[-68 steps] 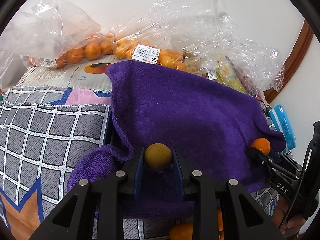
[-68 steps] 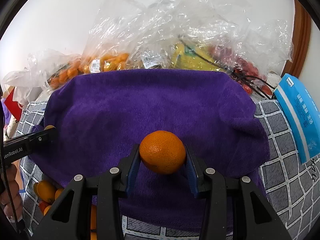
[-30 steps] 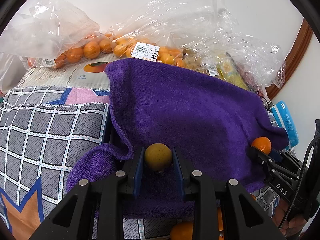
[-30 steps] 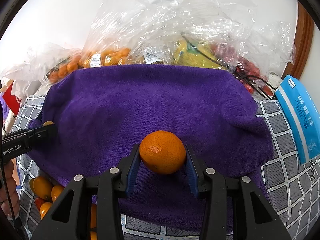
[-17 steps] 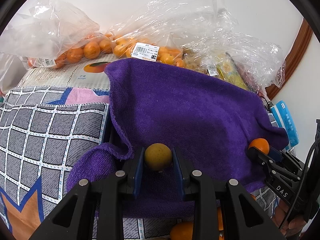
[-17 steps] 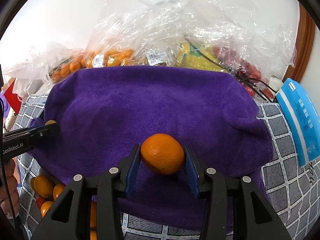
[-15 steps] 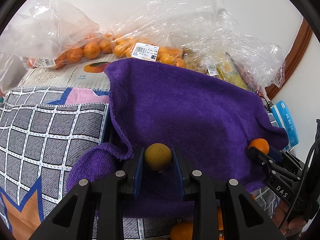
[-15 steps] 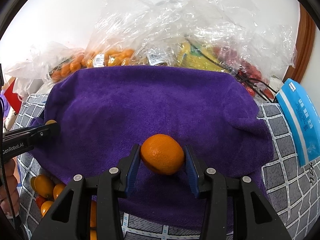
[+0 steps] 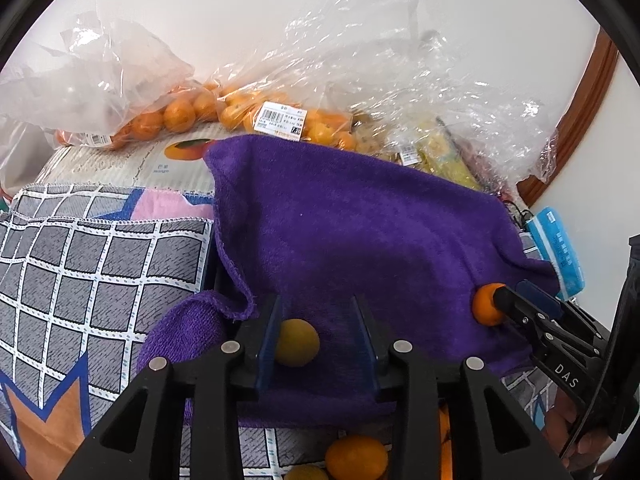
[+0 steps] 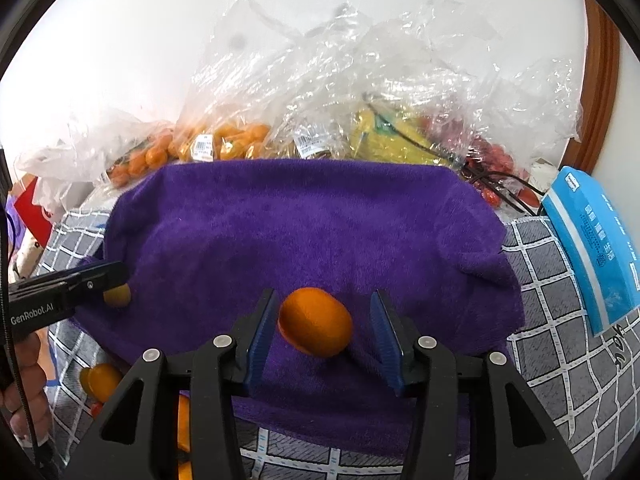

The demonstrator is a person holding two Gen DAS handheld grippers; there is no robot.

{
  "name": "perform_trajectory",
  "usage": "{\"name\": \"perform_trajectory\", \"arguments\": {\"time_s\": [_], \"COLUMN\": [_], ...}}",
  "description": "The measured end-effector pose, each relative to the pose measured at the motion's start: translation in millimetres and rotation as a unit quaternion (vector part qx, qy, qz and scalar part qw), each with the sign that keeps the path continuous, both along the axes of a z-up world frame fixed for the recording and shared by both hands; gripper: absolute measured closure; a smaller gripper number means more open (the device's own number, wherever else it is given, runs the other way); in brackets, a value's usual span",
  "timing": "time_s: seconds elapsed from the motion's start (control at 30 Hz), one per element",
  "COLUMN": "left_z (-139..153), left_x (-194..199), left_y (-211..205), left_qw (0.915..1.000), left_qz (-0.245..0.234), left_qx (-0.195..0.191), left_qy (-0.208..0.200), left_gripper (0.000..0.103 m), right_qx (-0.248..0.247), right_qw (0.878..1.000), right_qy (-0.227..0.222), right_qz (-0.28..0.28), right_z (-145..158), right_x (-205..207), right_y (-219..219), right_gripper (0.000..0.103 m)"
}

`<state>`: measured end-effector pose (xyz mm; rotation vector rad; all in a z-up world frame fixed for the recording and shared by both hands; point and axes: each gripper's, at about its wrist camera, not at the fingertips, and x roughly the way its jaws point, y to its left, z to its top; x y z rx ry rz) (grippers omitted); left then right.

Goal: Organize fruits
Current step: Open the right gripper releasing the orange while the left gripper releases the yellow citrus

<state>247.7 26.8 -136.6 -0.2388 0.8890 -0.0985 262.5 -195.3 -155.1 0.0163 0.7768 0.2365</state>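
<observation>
Purple towel (image 10: 312, 232), orange mandarin (image 10: 316, 326), grey-checked cloth (image 9: 100, 264), blue pkt (image 10: 592, 248).

The yellowish-green fruit (image 9: 297, 343) I brought over lies on the purple towel (image 9: 360, 232) near its front left corner, round and dull. My orange mandarin (image 10: 315, 322), bright and slightly oblong, lies tilted on the same towel, near its front edge.

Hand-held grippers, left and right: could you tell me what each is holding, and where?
Nothing: both have just opened. The yellowish fruit touches only one pad of the left hand-held gripper; the orange lies loose in the right hand-held gripper.
</observation>
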Motion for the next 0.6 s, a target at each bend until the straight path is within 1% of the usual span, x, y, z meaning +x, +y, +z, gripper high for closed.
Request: {"name": "perform_trajectory", "arguments": {"time_s": [0.07, 0.1, 0.2, 0.3, 0.47, 0.6], "left_z": [5, 7, 17, 25, 37, 46], "left_x": [-4, -5, -12, -19, -35, -52], "left_y": [0, 0, 0, 0, 2, 4], "left_qw": [1.0000, 0.9999, 0.9997, 0.9993, 0.9987, 0.9984], "left_qz": [-0.001, -0.001, -0.004, -0.004, -0.007, -0.009], "left_qx": [-0.005, -0.007, -0.013, -0.018, -0.024, -0.019], "left_qy": [-0.007, -0.009, -0.020, -0.032, -0.045, -0.052], "left_gripper": [0.063, 0.063, 0.062, 0.061, 0.060, 0.060], "right_qx": [-0.002, -0.003, -0.004, -0.003, -0.007, 0.003], "right_qw": [1.000, 1.000, 1.000, 1.000, 0.999, 0.998], "right_qy": [-0.004, -0.007, -0.019, -0.026, -0.041, -0.052], "right_qz": [-0.003, -0.003, -0.009, -0.015, -0.034, -0.045], "right_z": [5, 8, 20, 31, 49, 60], "right_x": [-2, -4, -14, -25, -46, -64], "right_y": [1, 2, 1, 0, -4, -9], "right_gripper": [0.056, 0.055, 0.055, 0.051, 0.051, 0.051]}}
